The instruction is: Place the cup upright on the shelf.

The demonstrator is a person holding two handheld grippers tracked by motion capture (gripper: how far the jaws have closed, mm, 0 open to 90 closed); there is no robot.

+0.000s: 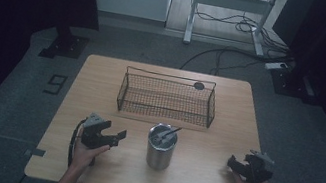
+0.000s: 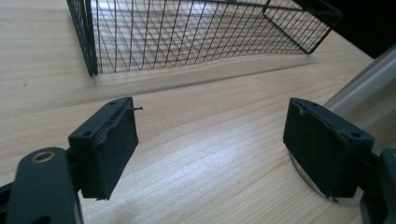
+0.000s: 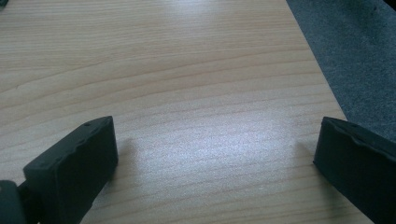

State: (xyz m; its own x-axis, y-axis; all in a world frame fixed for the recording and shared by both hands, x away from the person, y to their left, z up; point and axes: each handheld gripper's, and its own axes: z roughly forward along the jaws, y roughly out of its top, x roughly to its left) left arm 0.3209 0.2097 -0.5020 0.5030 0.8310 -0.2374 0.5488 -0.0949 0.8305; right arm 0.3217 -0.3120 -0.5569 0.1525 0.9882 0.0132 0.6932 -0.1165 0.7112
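A pale wooden table (image 1: 102, 81) stands on grey carpet, with a black wire basket (image 1: 167, 97) toward its far side and a steel tumbler (image 1: 161, 147) upright just in front of the basket, near the table's middle. The left gripper (image 1: 114, 140) rests left of the tumbler, jaws spread wide and holding nothing. The right gripper (image 1: 233, 164) sits well apart near the right edge, likewise wide open and empty over bare wood.

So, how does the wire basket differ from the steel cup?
The basket is black open mesh, while the cup is solid shiny metal. The basket is long and low; the cup is tall and round. The basket lies at the table's far side; the cup stands nearer, between the hand-held grippers. Both stand upright on the table.
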